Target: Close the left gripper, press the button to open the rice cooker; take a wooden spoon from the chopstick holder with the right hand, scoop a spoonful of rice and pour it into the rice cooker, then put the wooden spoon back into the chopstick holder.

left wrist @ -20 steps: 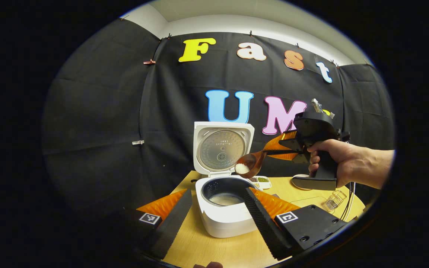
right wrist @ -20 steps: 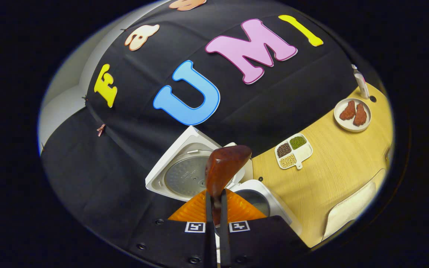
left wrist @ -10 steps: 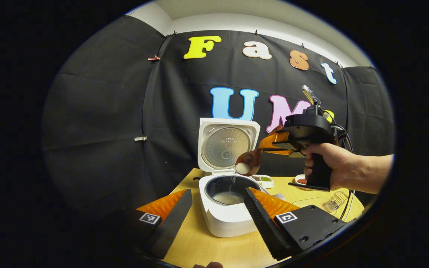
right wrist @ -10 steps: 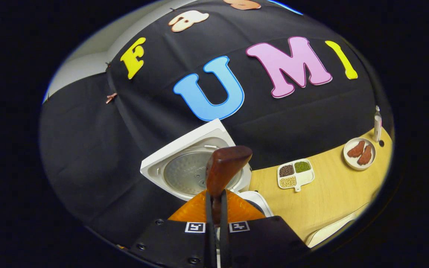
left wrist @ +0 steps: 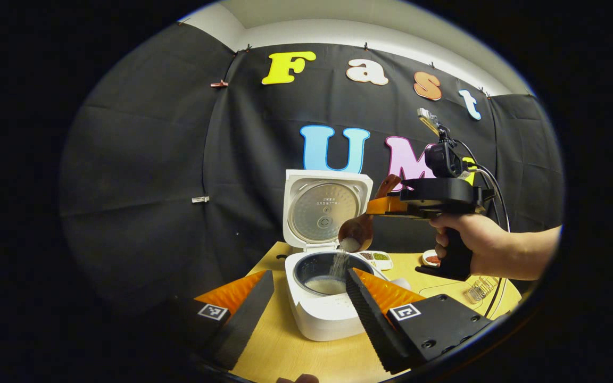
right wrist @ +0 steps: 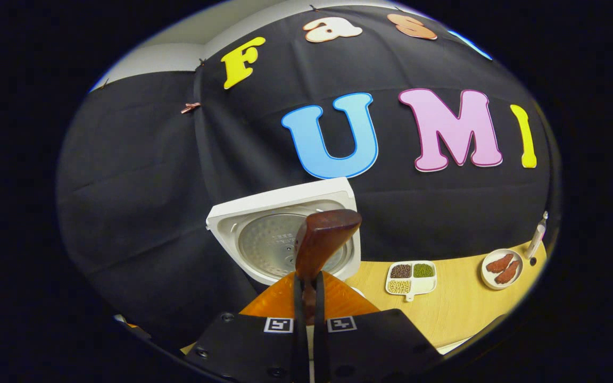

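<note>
The right gripper (right wrist: 306, 298) pinches the wooden spoon (right wrist: 320, 239) between both fingers. Ahead of it, the spoon bowl tilts above the open rice cooker (left wrist: 325, 298), and rice (left wrist: 348, 244) falls into the pot. The left gripper (left wrist: 306, 314) has its fingers spread, flanking the cooker.

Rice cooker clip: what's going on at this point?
A person is pouring rice. The right claw, shut on a wooden spoon, tips it over the open rice cooker, and rice is falling from the spoon into the inner pot, where some already lies. The lid stands upright behind. The left claw is open, low in front of the cooker, touching nothing. A divided dish of beans sits on the table.
</note>
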A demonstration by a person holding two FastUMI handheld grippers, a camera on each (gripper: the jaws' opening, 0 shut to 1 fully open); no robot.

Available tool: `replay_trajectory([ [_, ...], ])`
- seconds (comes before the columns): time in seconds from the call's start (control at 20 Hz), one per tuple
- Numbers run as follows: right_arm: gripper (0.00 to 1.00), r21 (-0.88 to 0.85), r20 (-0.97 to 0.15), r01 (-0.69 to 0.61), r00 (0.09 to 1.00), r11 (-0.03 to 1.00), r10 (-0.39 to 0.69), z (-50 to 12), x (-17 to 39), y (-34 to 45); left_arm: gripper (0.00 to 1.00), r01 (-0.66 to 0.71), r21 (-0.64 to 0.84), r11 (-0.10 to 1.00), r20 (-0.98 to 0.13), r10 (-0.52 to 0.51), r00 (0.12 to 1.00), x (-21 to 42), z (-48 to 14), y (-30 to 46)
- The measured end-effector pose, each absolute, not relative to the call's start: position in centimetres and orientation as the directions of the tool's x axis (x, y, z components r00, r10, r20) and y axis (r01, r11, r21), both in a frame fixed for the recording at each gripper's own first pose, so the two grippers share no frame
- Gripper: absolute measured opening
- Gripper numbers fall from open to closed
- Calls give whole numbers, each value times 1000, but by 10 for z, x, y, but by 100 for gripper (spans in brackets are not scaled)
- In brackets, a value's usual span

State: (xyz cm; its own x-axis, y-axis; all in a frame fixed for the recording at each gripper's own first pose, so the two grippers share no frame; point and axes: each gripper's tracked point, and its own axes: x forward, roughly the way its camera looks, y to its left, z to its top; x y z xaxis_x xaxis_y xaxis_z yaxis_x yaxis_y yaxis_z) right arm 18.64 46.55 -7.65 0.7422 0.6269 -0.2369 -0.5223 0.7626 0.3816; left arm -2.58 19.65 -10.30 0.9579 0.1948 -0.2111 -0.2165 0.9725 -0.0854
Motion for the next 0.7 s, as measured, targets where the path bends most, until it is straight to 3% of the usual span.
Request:
replay_trajectory([
  [0.7,8,-117,-163,-755,655,645,738,-50,135,496,94,-208,-99,973,-202,185,962,-26,-104,190],
])
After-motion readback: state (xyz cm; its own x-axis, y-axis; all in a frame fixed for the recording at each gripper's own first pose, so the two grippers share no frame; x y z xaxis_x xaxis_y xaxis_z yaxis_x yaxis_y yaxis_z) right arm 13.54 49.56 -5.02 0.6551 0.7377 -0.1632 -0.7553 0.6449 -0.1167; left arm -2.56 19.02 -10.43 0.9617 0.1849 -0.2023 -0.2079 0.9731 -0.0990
